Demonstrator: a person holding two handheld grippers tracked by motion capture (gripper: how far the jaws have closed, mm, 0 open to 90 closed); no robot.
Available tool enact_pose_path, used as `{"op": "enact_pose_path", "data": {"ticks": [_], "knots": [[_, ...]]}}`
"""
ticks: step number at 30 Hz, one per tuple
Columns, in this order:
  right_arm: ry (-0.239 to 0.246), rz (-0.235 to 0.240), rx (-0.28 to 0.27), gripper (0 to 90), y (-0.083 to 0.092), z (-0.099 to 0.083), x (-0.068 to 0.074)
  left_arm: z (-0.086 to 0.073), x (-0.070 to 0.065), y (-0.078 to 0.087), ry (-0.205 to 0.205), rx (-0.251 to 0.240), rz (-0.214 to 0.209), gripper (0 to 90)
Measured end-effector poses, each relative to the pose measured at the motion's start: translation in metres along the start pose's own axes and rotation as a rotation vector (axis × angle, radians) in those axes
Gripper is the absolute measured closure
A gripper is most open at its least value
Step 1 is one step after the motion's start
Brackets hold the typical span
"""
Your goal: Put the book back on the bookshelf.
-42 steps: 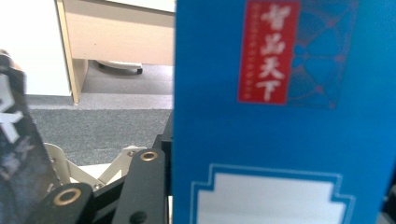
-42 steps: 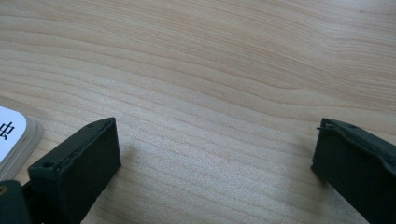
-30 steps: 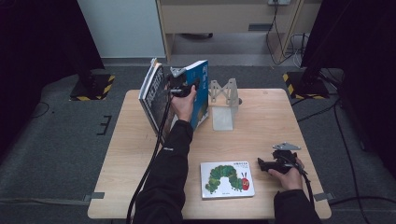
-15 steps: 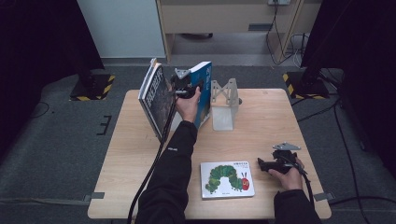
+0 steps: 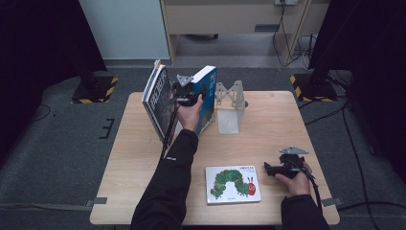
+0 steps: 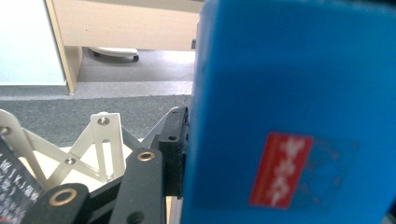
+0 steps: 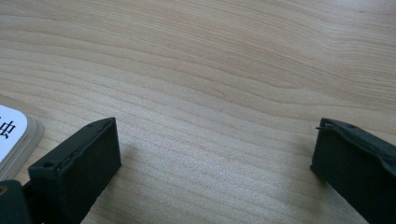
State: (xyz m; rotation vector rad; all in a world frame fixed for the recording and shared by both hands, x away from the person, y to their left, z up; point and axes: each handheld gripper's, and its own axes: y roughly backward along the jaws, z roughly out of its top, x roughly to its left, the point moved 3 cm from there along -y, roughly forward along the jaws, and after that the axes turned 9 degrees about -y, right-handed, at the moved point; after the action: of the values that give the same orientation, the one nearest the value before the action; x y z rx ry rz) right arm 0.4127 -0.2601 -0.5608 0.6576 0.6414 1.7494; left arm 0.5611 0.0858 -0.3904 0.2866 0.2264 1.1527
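A thick blue book (image 5: 208, 91) stands tilted on the far left part of the wooden table (image 5: 268, 124). My left gripper (image 5: 186, 96) is shut on it. In the left gripper view one black pad (image 6: 175, 154) presses on the blue cover (image 6: 289, 93), and the other jaw is hidden behind the book. A dark book (image 5: 157, 100) leans just left of it. A flat caterpillar picture book (image 5: 233, 183) lies near the front edge. Just right of that book, my right gripper (image 5: 268, 168) rests open, with bare wood between its jaws (image 7: 215, 149).
A white metal bookend (image 5: 230, 108) stands right of the blue book, its lattice visible past the left jaw (image 6: 100, 144). The picture book's corner (image 7: 9, 130) shows by the right gripper's left jaw. Black stands and cables ring the table.
The left hand and the blue book have shifted very slightly to the right. The right gripper has stayed where it was.
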Motion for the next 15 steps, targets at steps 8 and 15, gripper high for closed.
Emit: {"op": "enact_pose_path", "data": {"ticks": [8,15], "knots": [[0.0,0.001,0.0,1.2,0.0,0.0,0.0,-0.005,-0.004,0.011,-0.032,0.025,-0.003,57.9],[0.0,0.002,0.001,1.2,0.0,0.0,0.0,-0.013,-0.006,0.027,-0.062,0.061,-0.001,58.2]]}}
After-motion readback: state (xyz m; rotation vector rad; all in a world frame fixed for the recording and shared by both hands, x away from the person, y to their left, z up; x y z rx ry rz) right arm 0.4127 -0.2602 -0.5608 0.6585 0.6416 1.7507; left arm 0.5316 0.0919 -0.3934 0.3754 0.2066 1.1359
